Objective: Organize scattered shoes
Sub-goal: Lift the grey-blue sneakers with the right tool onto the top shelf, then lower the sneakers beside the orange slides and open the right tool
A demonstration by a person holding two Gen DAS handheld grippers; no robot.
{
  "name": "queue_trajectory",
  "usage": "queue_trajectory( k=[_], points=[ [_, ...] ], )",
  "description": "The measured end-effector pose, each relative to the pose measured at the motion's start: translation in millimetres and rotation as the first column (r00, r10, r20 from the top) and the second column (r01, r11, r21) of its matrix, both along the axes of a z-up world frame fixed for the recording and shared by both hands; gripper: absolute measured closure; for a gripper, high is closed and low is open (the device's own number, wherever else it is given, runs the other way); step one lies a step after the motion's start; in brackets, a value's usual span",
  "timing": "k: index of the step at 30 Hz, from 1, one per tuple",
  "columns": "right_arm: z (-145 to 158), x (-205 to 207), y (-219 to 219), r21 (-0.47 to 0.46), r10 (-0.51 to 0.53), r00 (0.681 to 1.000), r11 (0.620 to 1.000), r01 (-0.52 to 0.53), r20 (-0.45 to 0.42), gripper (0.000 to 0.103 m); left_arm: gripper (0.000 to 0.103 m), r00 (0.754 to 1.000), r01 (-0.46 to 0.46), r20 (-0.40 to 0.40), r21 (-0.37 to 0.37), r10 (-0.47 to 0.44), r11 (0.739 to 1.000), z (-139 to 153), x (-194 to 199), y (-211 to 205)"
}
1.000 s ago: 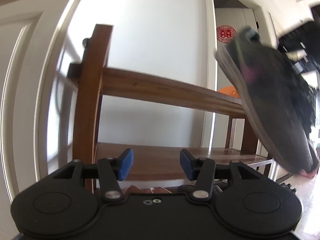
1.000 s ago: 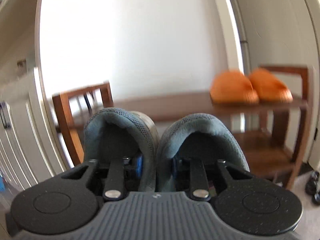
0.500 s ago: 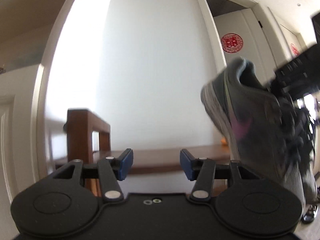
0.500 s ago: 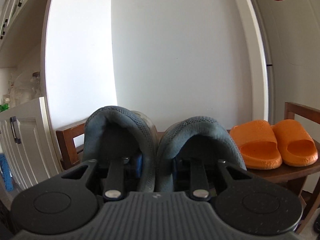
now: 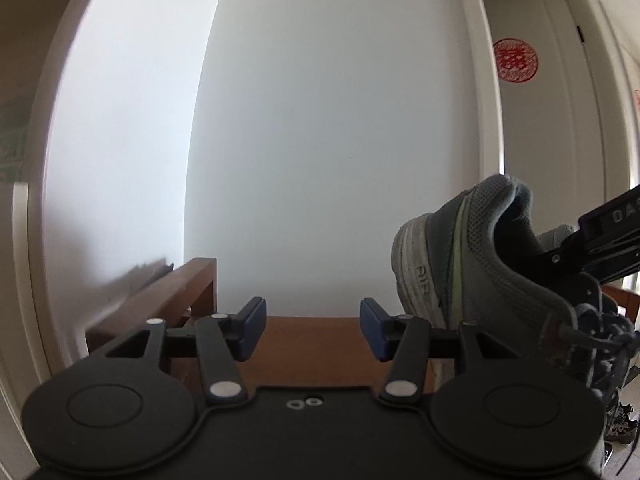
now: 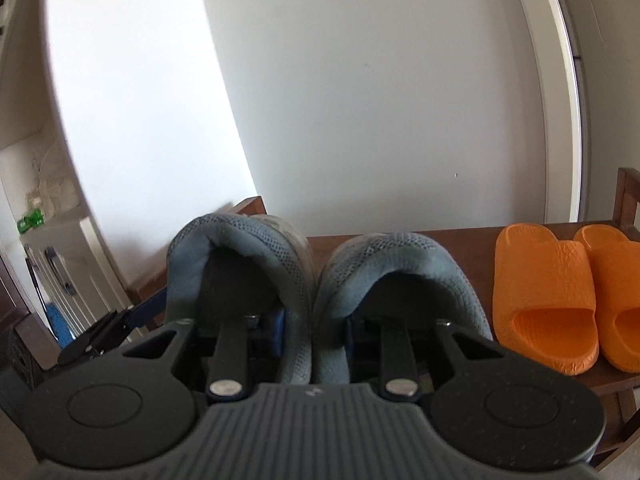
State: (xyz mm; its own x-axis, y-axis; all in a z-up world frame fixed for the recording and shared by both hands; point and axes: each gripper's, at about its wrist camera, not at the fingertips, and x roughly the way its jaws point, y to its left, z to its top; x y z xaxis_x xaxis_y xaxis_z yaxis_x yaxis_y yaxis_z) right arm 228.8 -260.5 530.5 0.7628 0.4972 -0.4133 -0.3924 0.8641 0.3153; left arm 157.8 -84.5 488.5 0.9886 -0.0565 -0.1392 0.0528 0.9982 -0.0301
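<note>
A pair of grey mesh sneakers (image 6: 240, 248) hangs heel-up in my right gripper (image 6: 312, 320). One finger sits inside each shoe and the two inner collar walls are pinched between the blue pads. The pair hovers over the left part of the wooden rack's top shelf (image 6: 460, 248). In the left wrist view the nearer sneaker (image 5: 480, 264), with its white sole and green stripe, is at the right with the right gripper's body (image 5: 600, 236) behind it. My left gripper (image 5: 313, 328) is open and empty, level with the top shelf (image 5: 312, 344).
Two orange slides (image 6: 544, 292) occupy the right part of the top shelf. The rack's left rail (image 5: 188, 284) stands beside a white wall. A white door with a red round sticker (image 5: 516, 60) is at the right. More shoes (image 5: 622, 426) lie on the floor.
Both grippers have risen from the lower shelves to the level of the rack's top. The right one carried the sneaker pair up and over the top shelf, nearer the orange slides.
</note>
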Motion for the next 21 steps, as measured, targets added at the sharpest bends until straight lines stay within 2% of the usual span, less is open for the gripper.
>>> queue_trajectory(
  k=[6, 11, 15, 19, 21],
  points=[
    [31, 45, -9, 0.015, -0.012, 0.992, 1.000, 0.014, -0.123, 0.072, 0.052, 0.988, -0.083, -0.132, 0.024, 0.086, 0.996, 61, 34, -2],
    [42, 92, -10, 0.026, 0.014, 0.982, 1.000, -0.009, -0.187, 0.072, 0.052, 0.967, -0.162, -0.185, 0.095, 0.177, 0.982, 101, 48, -17],
    [34, 130, -4, 0.025, 0.034, 0.965, 0.999, -0.029, -0.260, 0.071, 0.052, 0.952, -0.197, -0.216, 0.106, 0.216, 0.975, 122, 56, -28],
    [21, 158, 1, 0.035, 0.024, 0.942, 0.999, -0.013, -0.334, 0.070, 0.052, 0.947, -0.203, -0.230, 0.111, 0.224, 0.973, 125, 62, -37],
    [14, 174, 9, 0.011, 0.025, 0.929, 1.000, -0.022, -0.368, 0.070, 0.052, 0.945, -0.192, -0.250, 0.104, 0.213, 0.976, 123, 71, -39]
  ],
)
